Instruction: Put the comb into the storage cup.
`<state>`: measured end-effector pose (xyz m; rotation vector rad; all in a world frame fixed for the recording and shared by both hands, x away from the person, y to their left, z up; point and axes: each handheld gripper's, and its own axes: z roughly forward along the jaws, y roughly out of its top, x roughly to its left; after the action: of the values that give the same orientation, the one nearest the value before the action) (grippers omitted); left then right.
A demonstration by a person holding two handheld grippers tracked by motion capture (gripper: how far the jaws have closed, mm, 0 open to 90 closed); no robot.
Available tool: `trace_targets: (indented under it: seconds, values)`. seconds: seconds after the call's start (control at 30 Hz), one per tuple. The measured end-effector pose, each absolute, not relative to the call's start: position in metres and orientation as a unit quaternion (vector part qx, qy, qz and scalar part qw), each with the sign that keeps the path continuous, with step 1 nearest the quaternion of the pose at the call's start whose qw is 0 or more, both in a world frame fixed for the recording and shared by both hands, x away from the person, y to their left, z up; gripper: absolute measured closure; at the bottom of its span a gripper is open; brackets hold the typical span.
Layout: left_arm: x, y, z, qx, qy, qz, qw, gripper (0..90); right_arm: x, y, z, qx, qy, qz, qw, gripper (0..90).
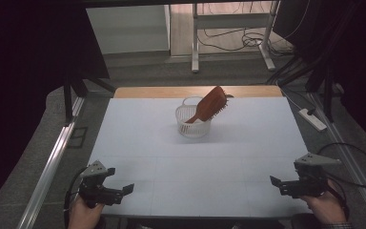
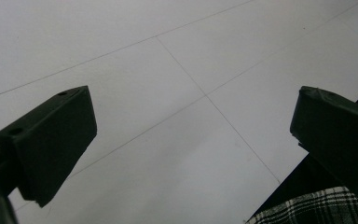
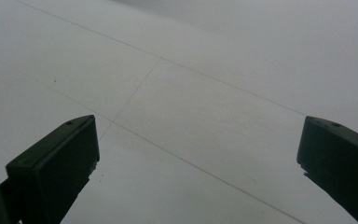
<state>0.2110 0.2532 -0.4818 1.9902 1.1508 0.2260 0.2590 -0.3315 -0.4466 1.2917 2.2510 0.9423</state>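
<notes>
High view: my left gripper (image 1: 124,190) and right gripper (image 1: 276,182) sit at the table's (image 1: 138,143) near corners, jaws spread wide, gripping nothing, facing each other. Well beyond them, mid-table, a wooden hairbrush (image 1: 210,104) leans tilted in a small white basket (image 1: 187,125).

Hairbrush (image 1: 209,106) handle end hidden (inside basket (image 1: 188,125)).
</notes>
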Motion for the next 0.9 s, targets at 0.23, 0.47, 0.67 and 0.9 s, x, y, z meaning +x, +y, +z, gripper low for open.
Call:
trace_targets:
  seconds: [0.23, 0.47, 0.67, 0.9]
  values:
    - [0.211, 0.253, -0.482, 0.788, 0.456, 0.089, 0.404, 0.3, 0.255, -0.334, -0.448, 0.462, 0.8, 0.33, 0.193, 0.0]
    - [0.212, 0.253, -0.482, 0.788, 0.456, 0.089, 0.405, 0.3, 0.251, -0.336, -0.45, 0.464, 0.802, 0.323, 0.193, 0.0]
    - [0.212, 0.252, -0.482, 0.789, 0.455, 0.089, 0.404, 0.3, 0.248, -0.338, -0.451, 0.469, 0.799, 0.322, 0.195, 0.0]
    - [0.213, 0.252, -0.482, 0.789, 0.454, 0.09, 0.403, 0.3, 0.246, -0.34, -0.45, 0.47, 0.799, 0.318, 0.198, 0.0]
